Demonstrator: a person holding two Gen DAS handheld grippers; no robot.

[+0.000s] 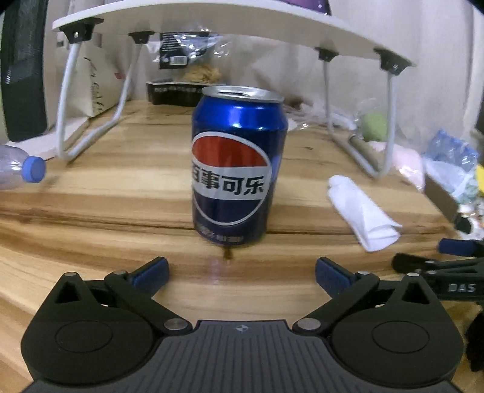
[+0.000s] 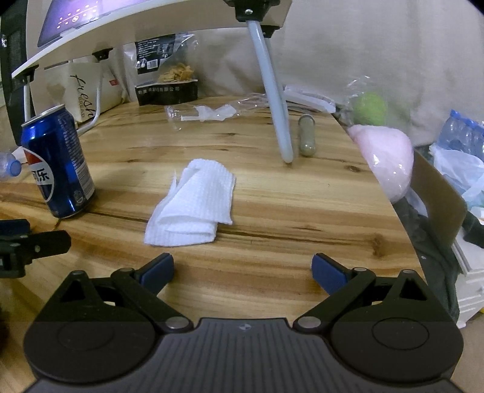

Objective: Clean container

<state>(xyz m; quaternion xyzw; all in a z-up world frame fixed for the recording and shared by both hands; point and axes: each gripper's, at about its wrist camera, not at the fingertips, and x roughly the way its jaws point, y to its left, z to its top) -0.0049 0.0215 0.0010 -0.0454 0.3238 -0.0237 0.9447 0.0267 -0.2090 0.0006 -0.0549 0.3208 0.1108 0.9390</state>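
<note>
Left claw (image 1: 242,269): nearest our lens, spread wide and holding nothing; we judge it is lined up to steady the can.
Right claw (image 2: 243,269): likewise spread wide and empty, aimed at the cloth, which we judge it will pick up for wiping.
Surface (image 2: 302,211): wooden, carrying the can, with a white folding stand (image 1: 211,18) arching over and behind the can.
Can (image 1: 237,164): our container, a blue Pepsi can standing upright and apart from both claws; it sits dead ahead of the left claw, centred between its fingers, and far off to the left of the right claw.
Cloth (image 2: 192,204): folded white wipe lying flat to the right of the can, near it but not touching, just ahead of the right claw.
Bottle (image 1: 21,166): clear, blue-capped, lying left of the can, well apart.
</note>
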